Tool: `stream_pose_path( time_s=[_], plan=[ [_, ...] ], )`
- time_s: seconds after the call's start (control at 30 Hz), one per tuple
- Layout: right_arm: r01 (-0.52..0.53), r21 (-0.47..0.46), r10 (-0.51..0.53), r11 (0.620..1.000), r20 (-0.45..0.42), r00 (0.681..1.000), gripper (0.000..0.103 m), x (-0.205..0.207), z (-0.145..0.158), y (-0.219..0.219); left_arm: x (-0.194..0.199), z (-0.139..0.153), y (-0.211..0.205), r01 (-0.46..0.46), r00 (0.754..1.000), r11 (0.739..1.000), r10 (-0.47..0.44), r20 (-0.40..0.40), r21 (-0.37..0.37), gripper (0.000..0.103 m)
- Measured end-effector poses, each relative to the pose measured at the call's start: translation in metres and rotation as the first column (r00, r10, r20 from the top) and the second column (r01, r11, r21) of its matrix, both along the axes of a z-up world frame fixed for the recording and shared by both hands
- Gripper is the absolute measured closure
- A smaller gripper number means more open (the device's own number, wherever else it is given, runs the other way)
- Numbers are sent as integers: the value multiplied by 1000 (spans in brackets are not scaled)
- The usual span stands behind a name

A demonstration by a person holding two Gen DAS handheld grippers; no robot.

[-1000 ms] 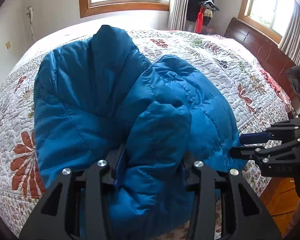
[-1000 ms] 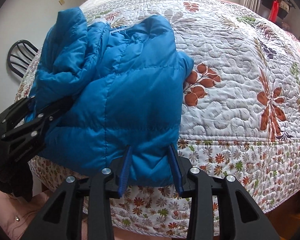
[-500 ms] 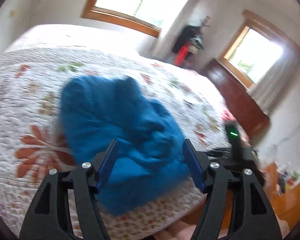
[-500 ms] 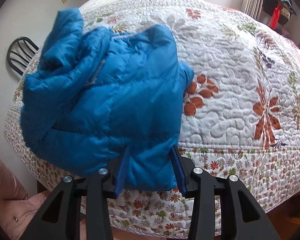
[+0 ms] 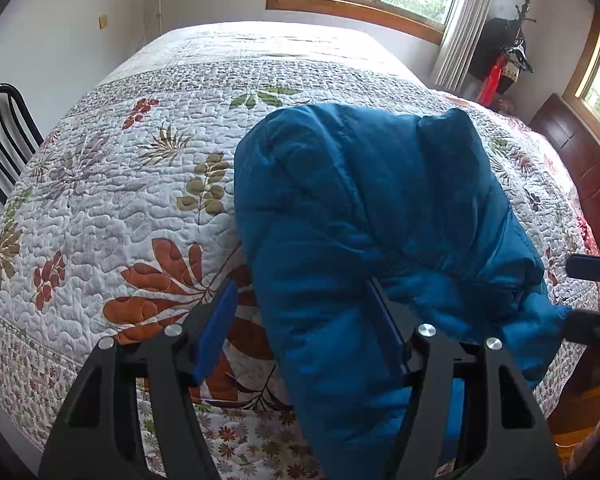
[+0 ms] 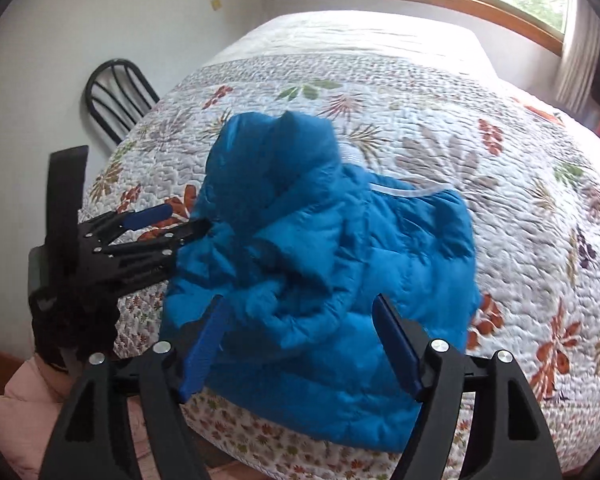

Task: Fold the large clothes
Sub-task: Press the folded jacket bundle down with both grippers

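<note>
A blue jacket [image 6: 332, 264] lies bunched on the bed [image 6: 520, 168] near its front edge. Both hand-held grippers, left [image 5: 300, 328] and right [image 6: 300, 340], gape wide, jacket fabric loose between their fingers.

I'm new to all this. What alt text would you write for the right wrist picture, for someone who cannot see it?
A rumpled blue puffer jacket lies in a heap at the near edge of a bed covered by a white floral quilt. The right gripper is open in front of it, and the left gripper reaches in from the left. A black metal chair stands by the wall.
</note>
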State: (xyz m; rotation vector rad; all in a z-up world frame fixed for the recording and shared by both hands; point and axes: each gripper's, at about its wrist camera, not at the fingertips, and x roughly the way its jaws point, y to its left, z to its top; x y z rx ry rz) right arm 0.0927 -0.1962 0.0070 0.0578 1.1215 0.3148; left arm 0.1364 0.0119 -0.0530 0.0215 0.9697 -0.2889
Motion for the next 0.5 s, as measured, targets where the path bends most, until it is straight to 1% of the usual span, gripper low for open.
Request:
stream_pose_path(
  time_s=[0.13, 0.23, 0.3, 0.43, 0.5],
  plan=[
    [6, 30, -3, 1000, -97, 995, 28, 23, -29, 5, 3, 2, -2, -5, 1000, 1000, 5, -11, -12, 39],
    [15, 28, -11, 999, -138, 990, 27, 30, -50, 4, 3, 1, -3, -7, 1000, 1000, 7, -15, -21, 38],
    [13, 62, -2, 998, -166, 986, 25, 36, -63, 2, 4, 0, -4, -8, 1000, 1000, 8, -13, -18, 38],
    [7, 110, 12, 994, -170, 985, 26, 40, -75, -2, 6, -3, -5, -10, 1000, 1000, 9, -16, -22, 38],
    [-4, 120, 22, 993, -150, 988, 34, 39, -77, -1, 8, -5, -5, -13, 1000, 1000, 12, -18, -23, 38]
  ],
)
